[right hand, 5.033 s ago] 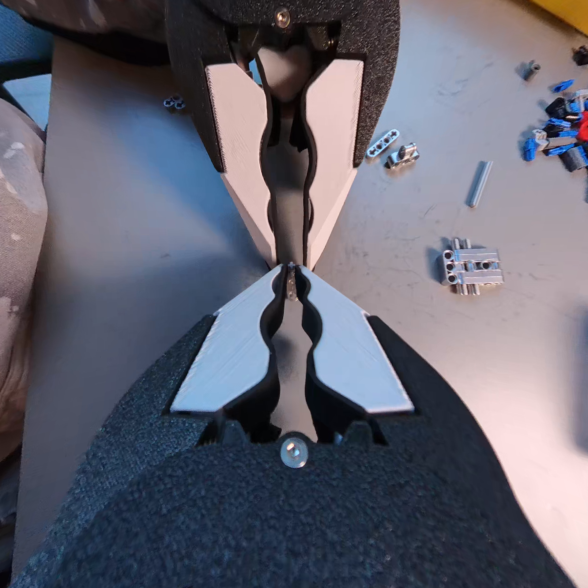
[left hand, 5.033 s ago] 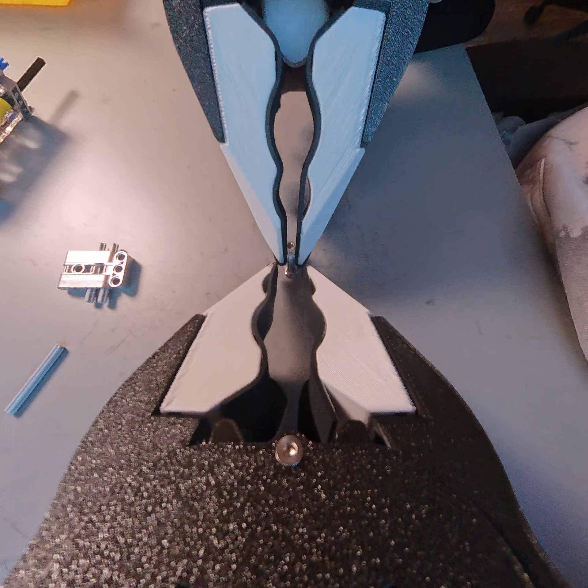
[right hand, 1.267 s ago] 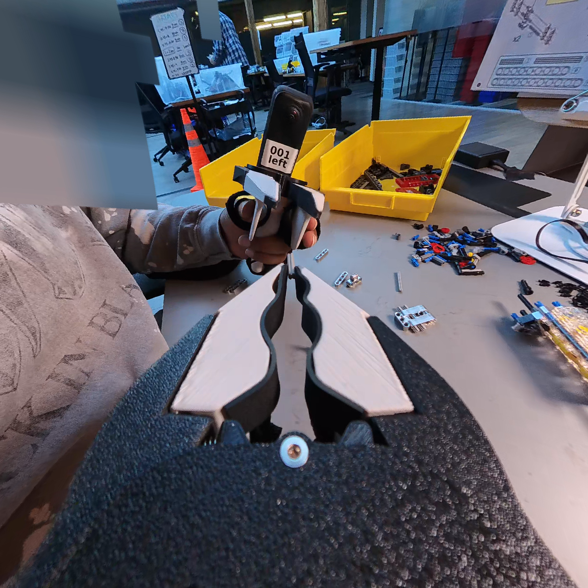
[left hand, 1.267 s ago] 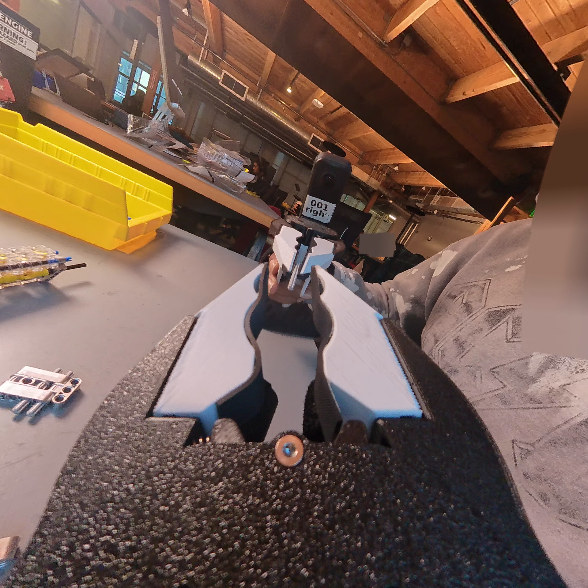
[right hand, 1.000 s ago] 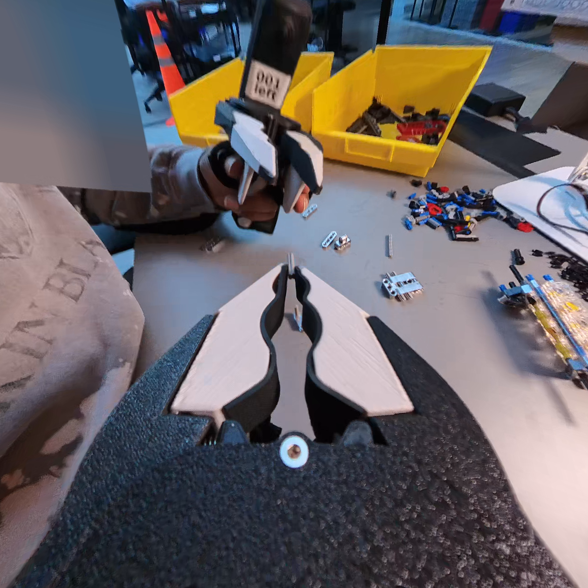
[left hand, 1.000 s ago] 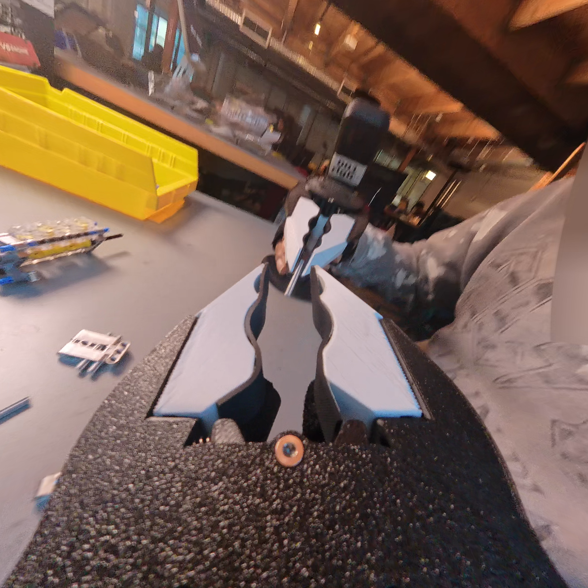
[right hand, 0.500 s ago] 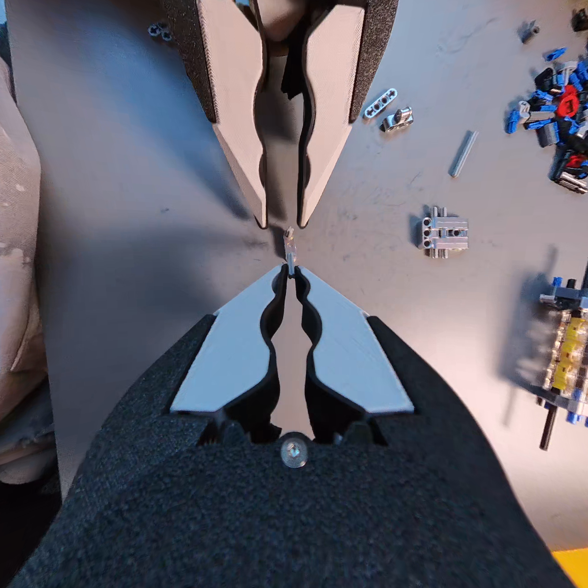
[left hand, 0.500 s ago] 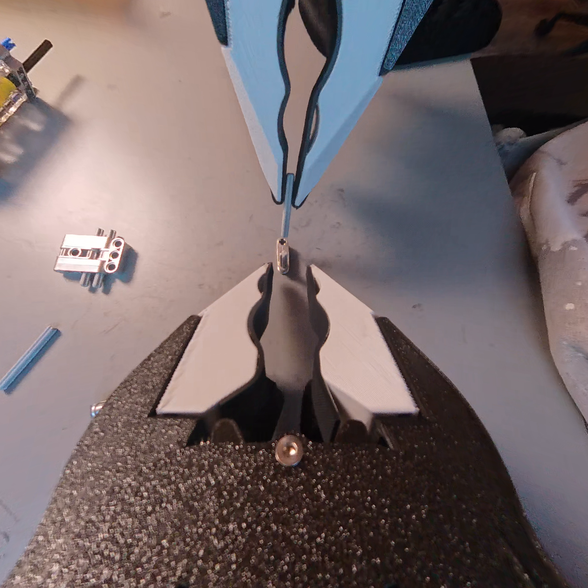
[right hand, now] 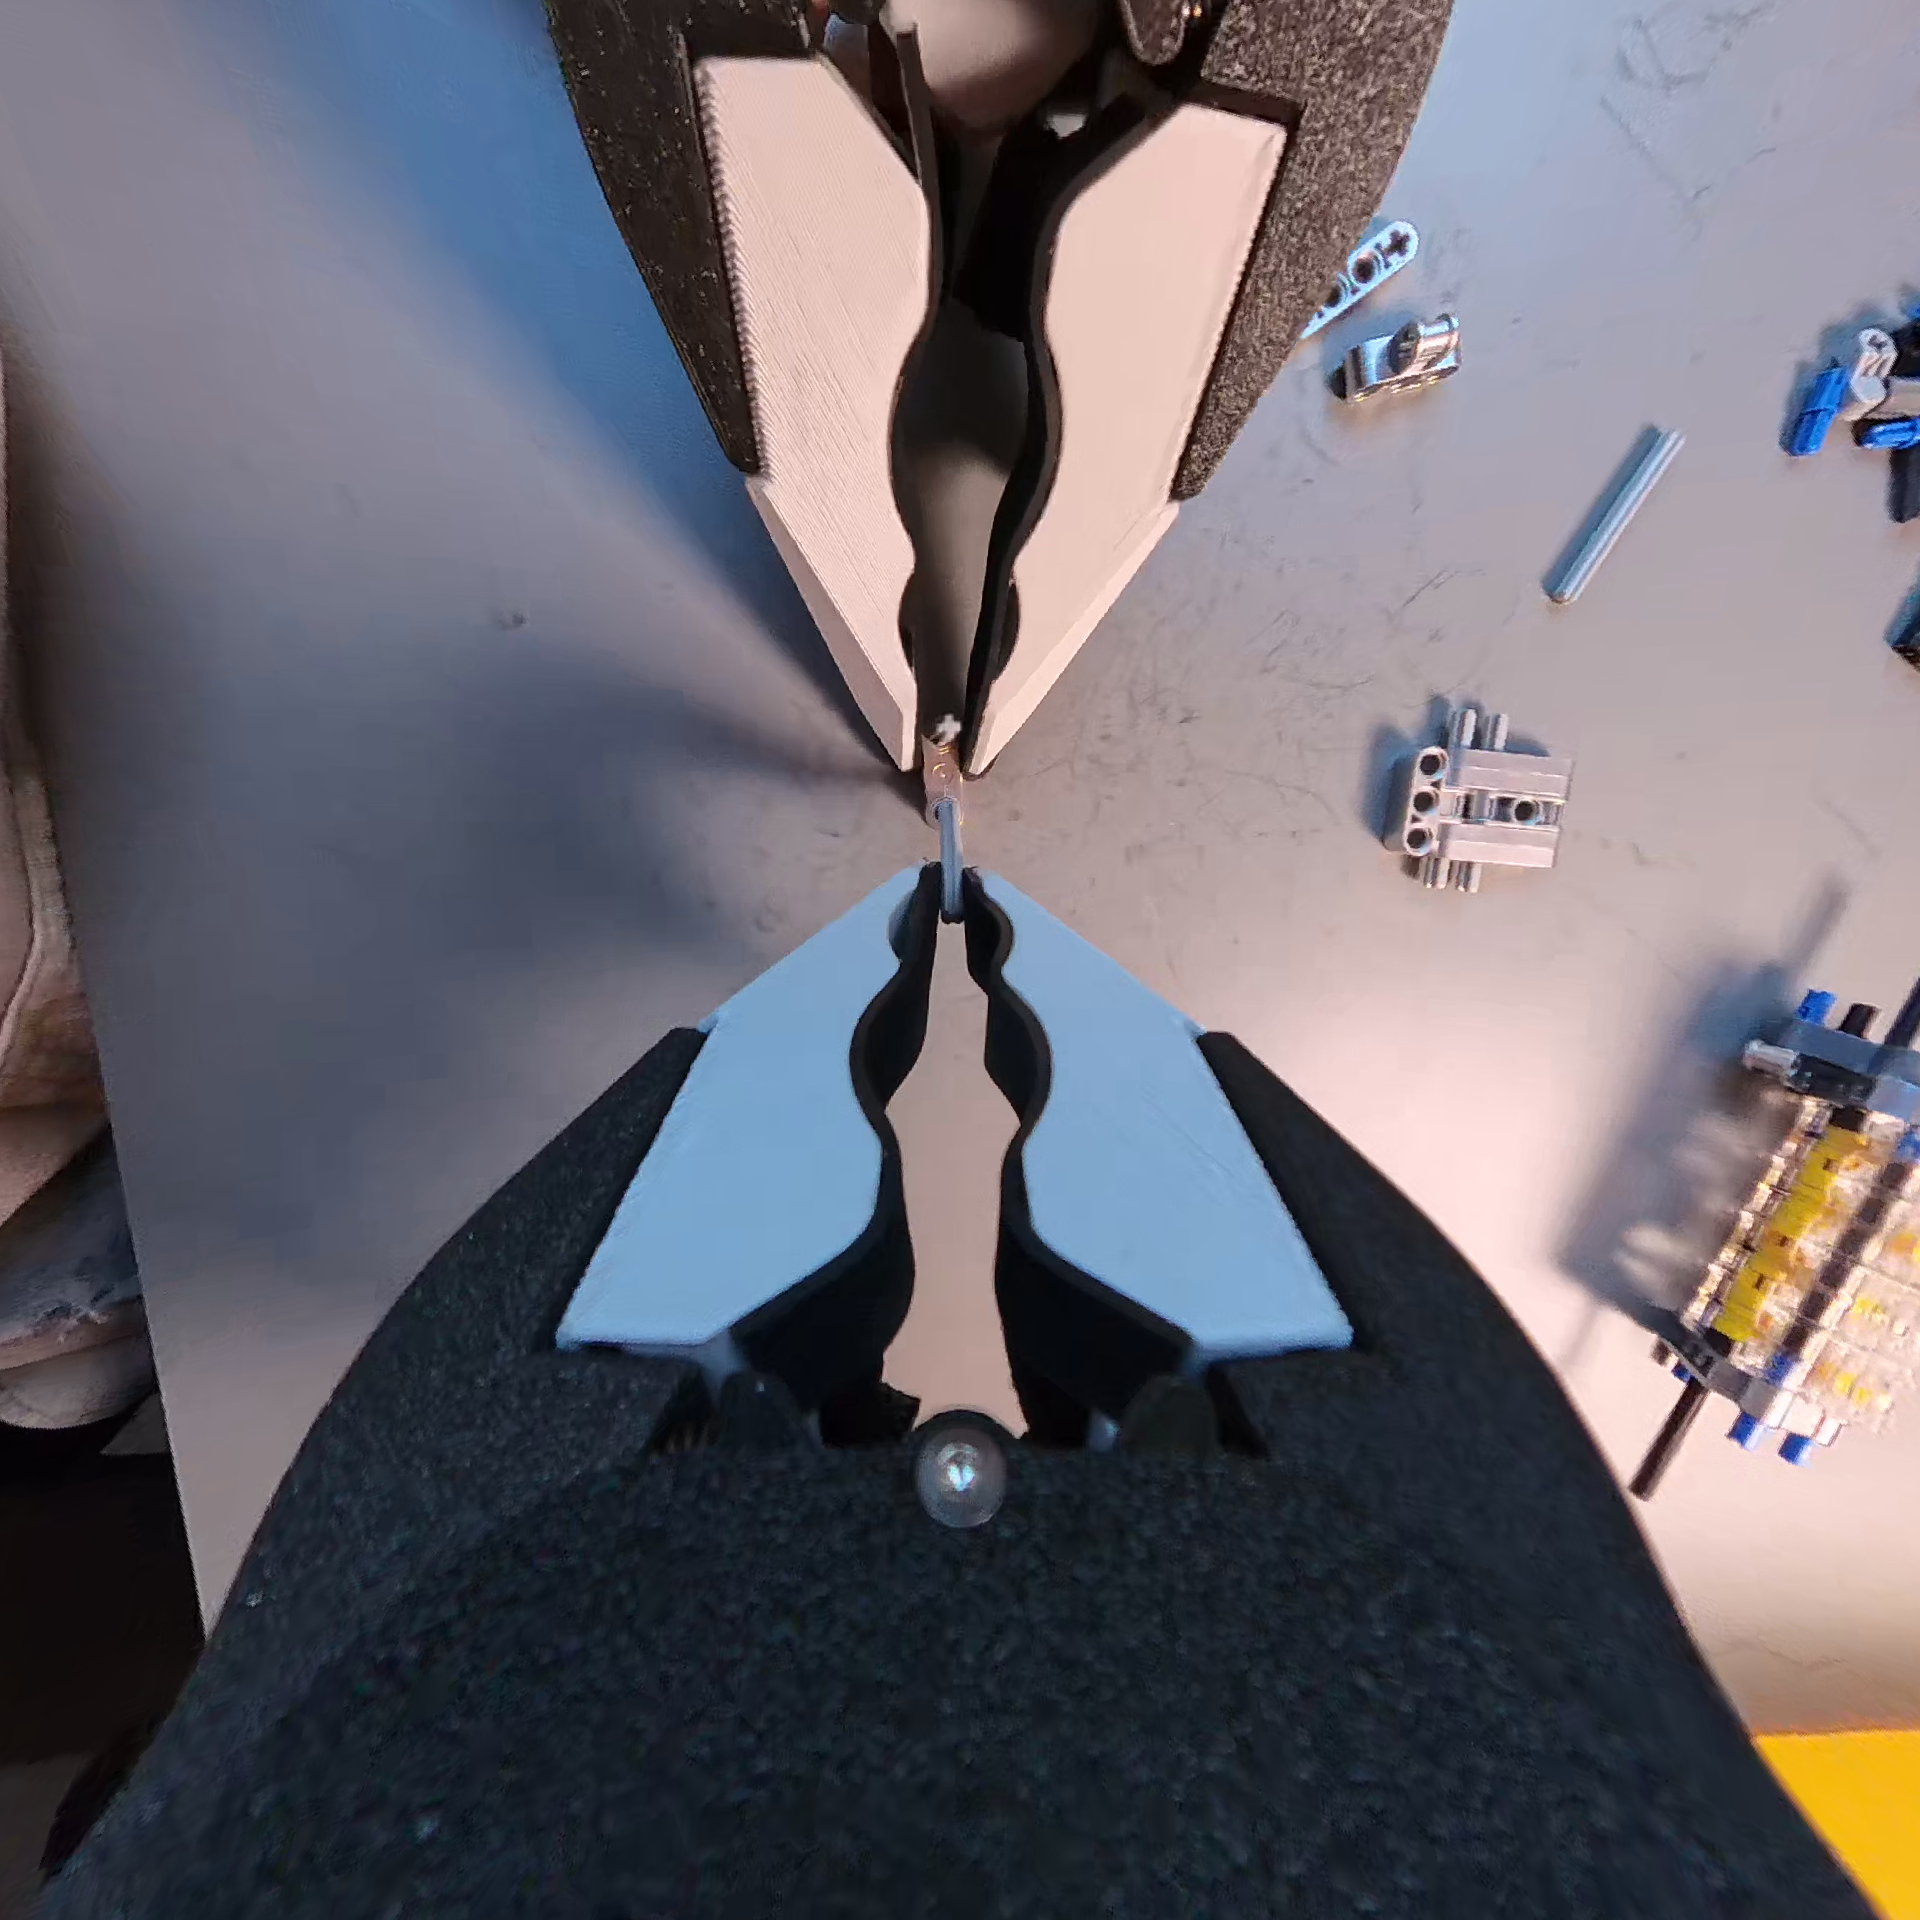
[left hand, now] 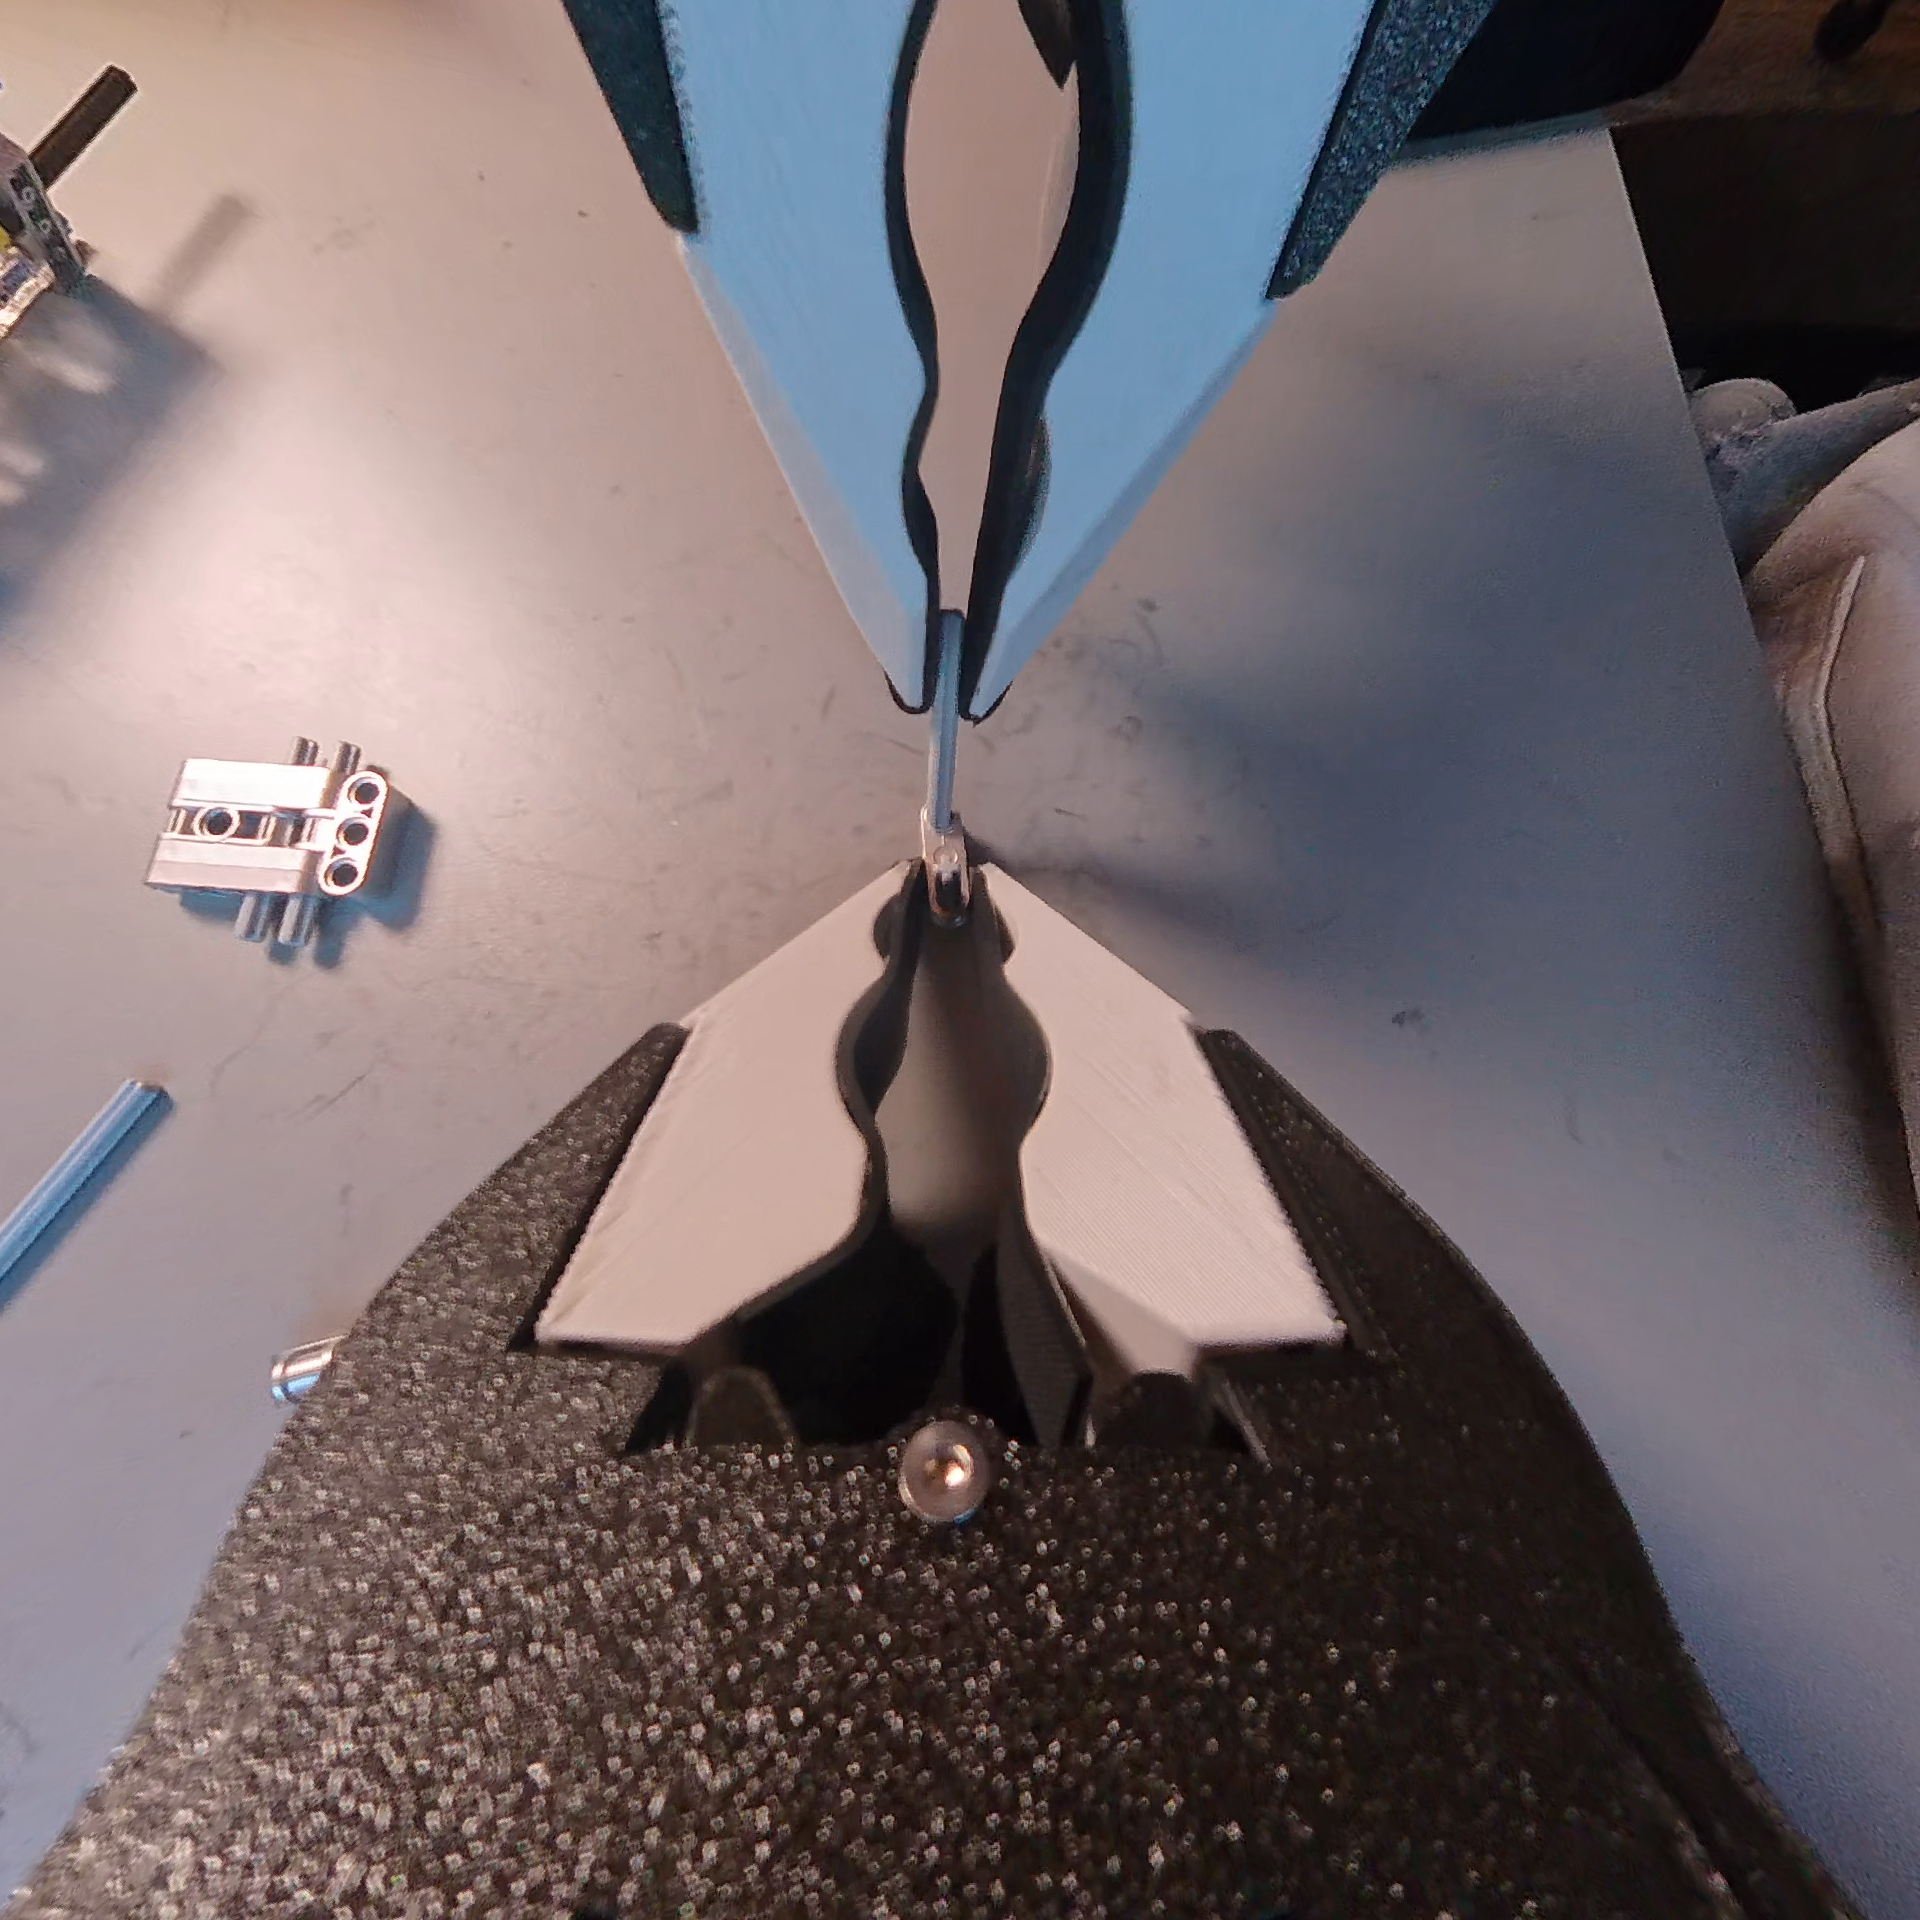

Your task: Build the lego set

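Your left gripper [left hand: 943, 883] and right gripper [right hand: 948, 894] have closed the gap since half a second ago. Above the counter [left hand: 1351, 623], the right's fingers clamp the thin rod [left hand: 943, 748], its tip now at the small connector [left hand: 945, 868] pinched by the left.

The right gripper [right hand: 951, 891] has its jaws closed on a thin grey axle [right hand: 950, 847]. The left gripper [right hand: 940, 756] opposite pinches a small grey connector [right hand: 941, 781] at the axle's far end, above the grey surface [right hand: 520, 623]. A grey block assembly [right hand: 1481, 802] lies to the right.
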`<state>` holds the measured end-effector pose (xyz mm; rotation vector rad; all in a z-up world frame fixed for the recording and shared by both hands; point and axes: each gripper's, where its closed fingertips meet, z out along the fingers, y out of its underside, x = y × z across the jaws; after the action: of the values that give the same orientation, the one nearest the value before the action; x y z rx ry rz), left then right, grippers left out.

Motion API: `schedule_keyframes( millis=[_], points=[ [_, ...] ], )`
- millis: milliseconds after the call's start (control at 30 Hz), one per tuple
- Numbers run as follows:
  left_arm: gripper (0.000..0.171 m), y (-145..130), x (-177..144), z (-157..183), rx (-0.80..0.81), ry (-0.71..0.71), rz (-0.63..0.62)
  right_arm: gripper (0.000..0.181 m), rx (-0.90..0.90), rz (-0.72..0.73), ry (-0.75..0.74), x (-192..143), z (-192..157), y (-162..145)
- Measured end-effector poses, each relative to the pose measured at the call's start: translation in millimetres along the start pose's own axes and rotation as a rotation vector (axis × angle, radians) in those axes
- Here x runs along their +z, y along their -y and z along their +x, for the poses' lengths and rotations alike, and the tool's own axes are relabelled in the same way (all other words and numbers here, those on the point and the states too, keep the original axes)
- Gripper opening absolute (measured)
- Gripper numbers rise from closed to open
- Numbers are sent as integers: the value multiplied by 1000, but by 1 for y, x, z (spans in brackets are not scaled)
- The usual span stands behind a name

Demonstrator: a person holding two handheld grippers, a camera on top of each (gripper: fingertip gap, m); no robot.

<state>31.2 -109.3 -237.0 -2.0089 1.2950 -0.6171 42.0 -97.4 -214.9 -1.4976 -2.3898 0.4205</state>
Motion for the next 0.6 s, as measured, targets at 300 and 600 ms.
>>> schedule_keyframes(
  millis=[300, 600],
  points=[
    [6, 0, 0, 0, 1, -35, 16, 1, -207, -130, 15, -1, 0, 0],
    [6, 0, 1, 0, -3, -59, 18, 1, -462, -287, 81, 0, 0, 6]
  ],
)
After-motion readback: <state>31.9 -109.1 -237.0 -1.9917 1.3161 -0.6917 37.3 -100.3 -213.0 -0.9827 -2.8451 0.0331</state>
